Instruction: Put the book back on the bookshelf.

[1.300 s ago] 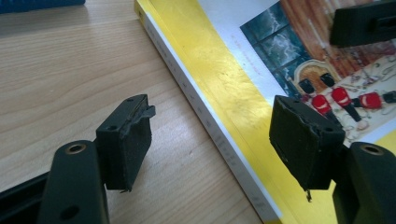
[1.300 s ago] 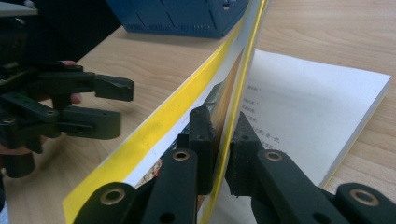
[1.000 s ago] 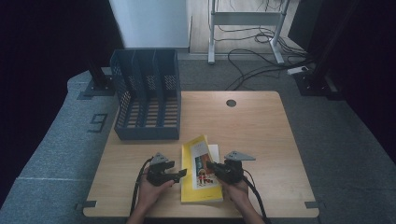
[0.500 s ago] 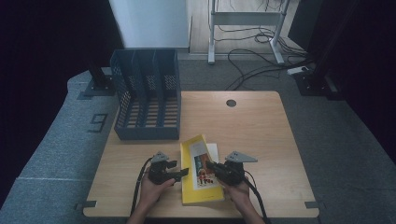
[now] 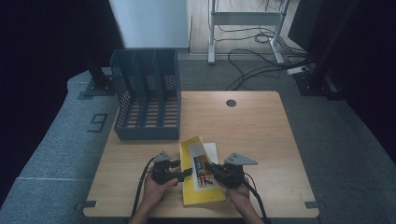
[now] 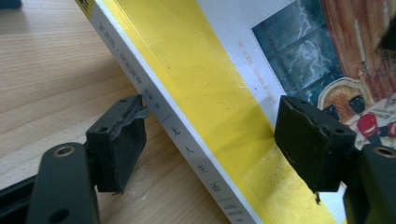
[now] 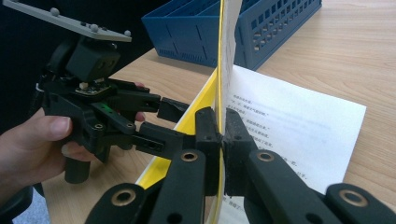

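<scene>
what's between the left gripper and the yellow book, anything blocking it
Nothing visible. The left gripper is open with its jaws straddling the spine edge of the yellow book, while the right gripper pinches the cover.

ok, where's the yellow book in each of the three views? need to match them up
High view: yellow book at the table's near edge, between the two hand-held grippers.
Left gripper view: its spine and yellow cover run diagonally between the open jaws.
Right gripper view: seen edge-on, upright at centre, clamped in the shut jaws.
Shared landmark: blue file rack, also behind the book in the right gripper view.
</scene>
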